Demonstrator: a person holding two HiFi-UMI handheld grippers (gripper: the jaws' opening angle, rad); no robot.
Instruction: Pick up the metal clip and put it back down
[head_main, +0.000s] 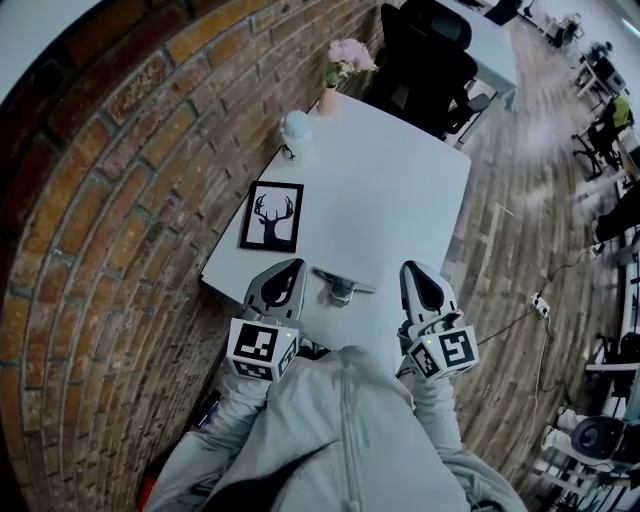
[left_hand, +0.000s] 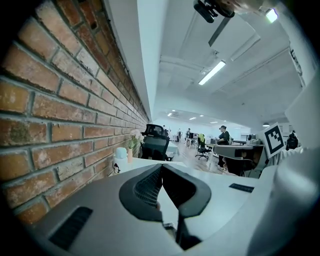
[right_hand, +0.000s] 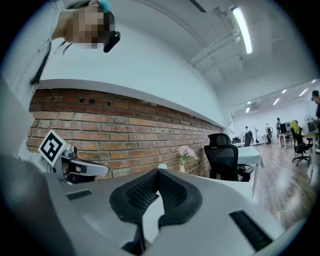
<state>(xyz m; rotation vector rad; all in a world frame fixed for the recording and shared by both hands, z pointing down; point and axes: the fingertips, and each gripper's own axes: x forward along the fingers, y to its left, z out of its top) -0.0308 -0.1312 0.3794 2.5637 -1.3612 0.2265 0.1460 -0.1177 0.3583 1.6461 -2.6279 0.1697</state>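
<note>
The metal clip (head_main: 341, 286) lies on the white table (head_main: 400, 190) near its front edge, between my two grippers and touched by neither. My left gripper (head_main: 293, 268) is just left of the clip, its jaws shut with the tips meeting and nothing between them (left_hand: 160, 166). My right gripper (head_main: 412, 270) is a little to the clip's right, also shut and empty (right_hand: 158, 171). Both grippers point toward the far end of the table. The clip does not show clearly in either gripper view.
A framed deer picture (head_main: 272, 216) lies near the table's left edge beyond the left gripper. A pale round object (head_main: 296, 127) and a vase of pink flowers (head_main: 340, 75) stand at the far left corner. A brick wall (head_main: 100, 200) runs along the left; a black office chair (head_main: 425, 55) stands behind the table.
</note>
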